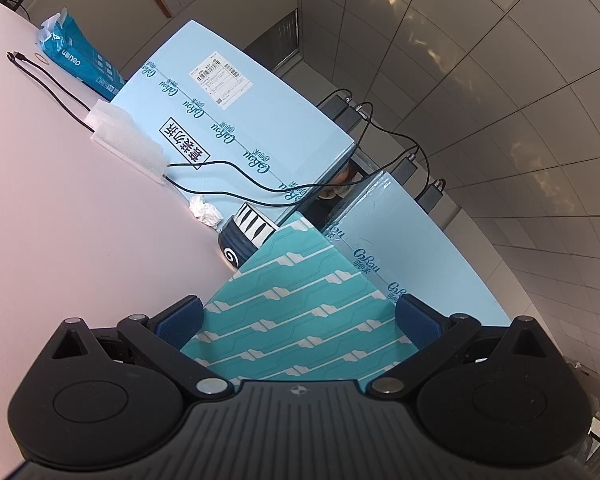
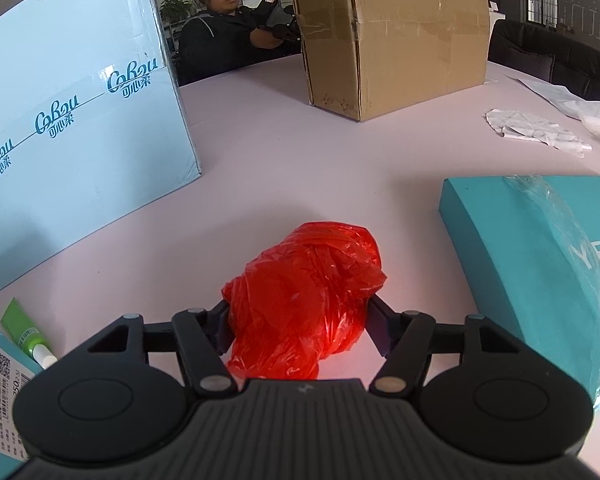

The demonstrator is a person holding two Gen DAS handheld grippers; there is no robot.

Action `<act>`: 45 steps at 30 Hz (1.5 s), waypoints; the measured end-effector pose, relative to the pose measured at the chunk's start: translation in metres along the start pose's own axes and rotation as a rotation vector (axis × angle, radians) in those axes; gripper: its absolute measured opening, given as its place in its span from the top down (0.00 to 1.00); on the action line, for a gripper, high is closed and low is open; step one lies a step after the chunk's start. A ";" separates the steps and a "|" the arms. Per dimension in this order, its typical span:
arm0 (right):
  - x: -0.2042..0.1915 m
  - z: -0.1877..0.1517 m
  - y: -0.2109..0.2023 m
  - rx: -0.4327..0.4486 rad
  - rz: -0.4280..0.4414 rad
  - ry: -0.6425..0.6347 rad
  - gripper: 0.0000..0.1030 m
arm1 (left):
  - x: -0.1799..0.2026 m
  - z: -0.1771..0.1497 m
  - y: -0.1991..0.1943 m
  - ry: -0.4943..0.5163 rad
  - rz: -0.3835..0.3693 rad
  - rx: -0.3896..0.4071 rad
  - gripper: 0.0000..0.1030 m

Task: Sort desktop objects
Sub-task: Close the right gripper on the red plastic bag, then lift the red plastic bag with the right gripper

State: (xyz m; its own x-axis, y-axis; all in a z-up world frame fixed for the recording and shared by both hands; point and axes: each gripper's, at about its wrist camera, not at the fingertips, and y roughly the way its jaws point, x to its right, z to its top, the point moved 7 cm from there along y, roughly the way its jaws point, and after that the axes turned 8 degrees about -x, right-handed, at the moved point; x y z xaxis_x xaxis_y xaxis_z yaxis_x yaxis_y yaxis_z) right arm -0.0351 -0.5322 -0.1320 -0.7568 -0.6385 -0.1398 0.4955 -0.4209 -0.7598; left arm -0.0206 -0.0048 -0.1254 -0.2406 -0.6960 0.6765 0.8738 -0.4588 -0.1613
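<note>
Left wrist view first: the left gripper [image 1: 298, 320] is clenched on a teal patterned box [image 1: 296, 312], blue pads pressing its two sides, the box lifted and tilted above the pale table [image 1: 60, 220]. Only this camera picks up what lies past it: a dark striped cup [image 1: 246, 236] right at the box's far corner, a crumpled white tissue [image 1: 205, 211] just beside the cup, a white foam block [image 1: 128, 140] with black cables [image 1: 228, 184] trailing over a big light-blue carton [image 1: 260, 120], and a teal tissue pack [image 1: 80, 64] further back.

Over to the right wrist view, and it's a different scene: the right gripper [image 2: 298, 320] is clamped around a crumpled red plastic bag [image 2: 304, 296], low over the table [image 2: 280, 160]. A green tube [image 2: 26, 332] lies near the left edge, a teal box in plastic wrap [image 2: 540, 272] sits to the right, a brown cardboard box [image 2: 388, 36] stands further back, and a light-blue carton [image 2: 80, 140] rises on the left. White crumpled paper [image 2: 532, 130] rests far right. A person in black [image 2: 220, 28] sits beyond the table.
</note>
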 end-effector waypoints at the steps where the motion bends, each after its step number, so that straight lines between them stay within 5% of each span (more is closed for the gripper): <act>1: 0.000 0.000 -0.001 0.000 0.003 0.000 0.36 | 0.000 0.000 0.000 0.001 0.001 0.001 0.00; 45: -0.002 -0.019 -0.020 -0.029 0.073 -0.025 0.37 | -0.006 0.002 -0.002 -0.014 0.012 0.012 0.00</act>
State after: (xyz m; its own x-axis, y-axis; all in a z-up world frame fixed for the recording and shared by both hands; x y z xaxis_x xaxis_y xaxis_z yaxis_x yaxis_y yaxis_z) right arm -0.0518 -0.5099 -0.1284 -0.7079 -0.6830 -0.1799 0.5361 -0.3537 -0.7665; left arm -0.0201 0.0016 -0.1273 -0.2241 -0.6933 0.6849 0.8814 -0.4440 -0.1610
